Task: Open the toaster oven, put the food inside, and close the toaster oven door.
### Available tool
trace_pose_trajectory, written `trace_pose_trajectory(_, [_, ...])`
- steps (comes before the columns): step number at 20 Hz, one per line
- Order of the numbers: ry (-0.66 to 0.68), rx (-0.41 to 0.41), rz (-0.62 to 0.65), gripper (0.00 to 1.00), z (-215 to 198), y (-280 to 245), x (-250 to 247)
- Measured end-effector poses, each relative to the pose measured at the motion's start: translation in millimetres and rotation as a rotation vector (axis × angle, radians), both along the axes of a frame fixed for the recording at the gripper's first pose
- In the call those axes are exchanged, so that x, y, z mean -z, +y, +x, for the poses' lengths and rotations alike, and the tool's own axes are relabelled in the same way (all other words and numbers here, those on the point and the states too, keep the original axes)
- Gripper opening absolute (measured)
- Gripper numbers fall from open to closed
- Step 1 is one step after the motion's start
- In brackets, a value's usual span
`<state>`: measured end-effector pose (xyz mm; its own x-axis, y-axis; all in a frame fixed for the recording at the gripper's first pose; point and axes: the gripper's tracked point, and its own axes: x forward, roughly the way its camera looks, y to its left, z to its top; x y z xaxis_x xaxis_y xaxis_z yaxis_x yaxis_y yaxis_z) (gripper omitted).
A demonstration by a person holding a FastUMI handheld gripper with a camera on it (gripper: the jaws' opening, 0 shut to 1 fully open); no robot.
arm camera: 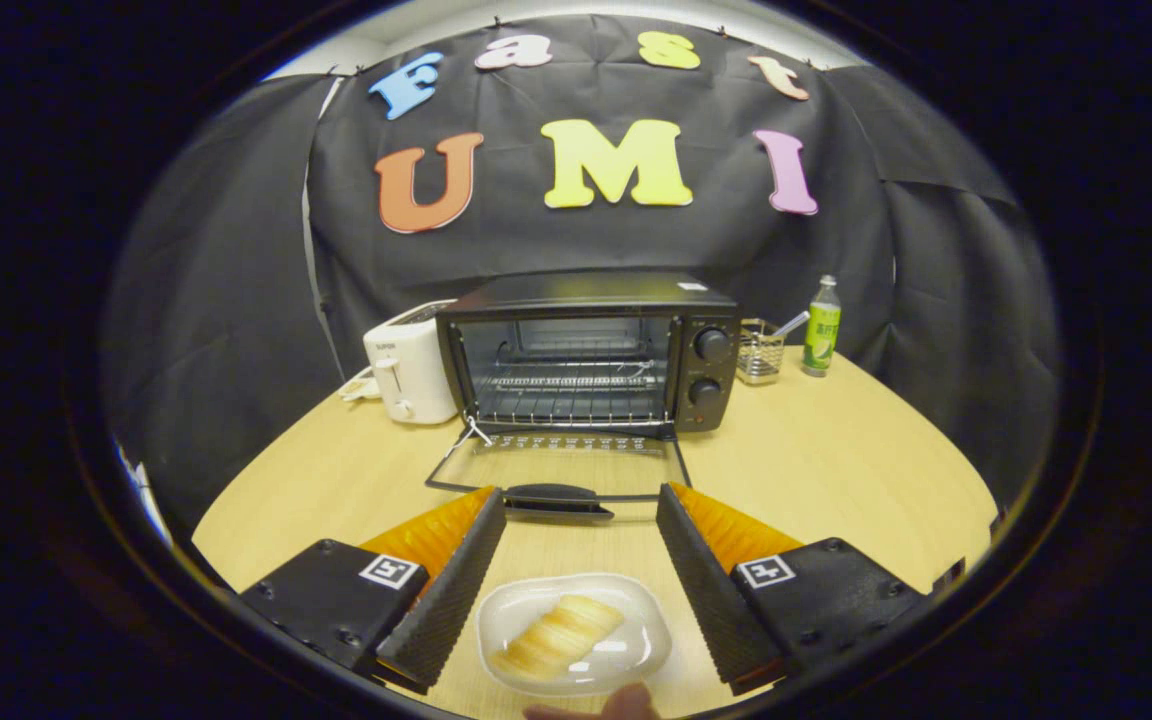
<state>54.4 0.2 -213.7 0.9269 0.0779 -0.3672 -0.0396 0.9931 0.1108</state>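
A black toaster oven [591,350] stands on the wooden table [836,470] with its glass door [558,465] folded down flat toward me. Its wire rack [566,400] is bare. The door's handle [554,499] lies just ahead of my fingertips. My gripper [581,505] is open, fingers wide apart. Between the fingers, close to me, a white dish [636,640] holds a pale ridged pastry [558,634]. Neither finger touches the dish. A fingertip of a person's hand [626,704] reaches the dish's near rim.
A white pop-up toaster [408,372] sits against the oven's left side. To the oven's right stand a wire basket [760,352] with a utensil and a green bottle [822,328]. Black cloth walls off the table's back.
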Motion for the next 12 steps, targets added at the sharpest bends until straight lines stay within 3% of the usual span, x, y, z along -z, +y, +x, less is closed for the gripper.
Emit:
trace_pose_trajectory(5, [-0.015, 0.042, 0.046, 1.0, -35, -3, -4])
trace_pose_trajectory(8, [0.024, 0.057, 0.135, 1.0, -45, 6, 15])
trace_pose_trajectory(12, [0.106, 0.083, 0.154, 1.0, -48, 14, 55])
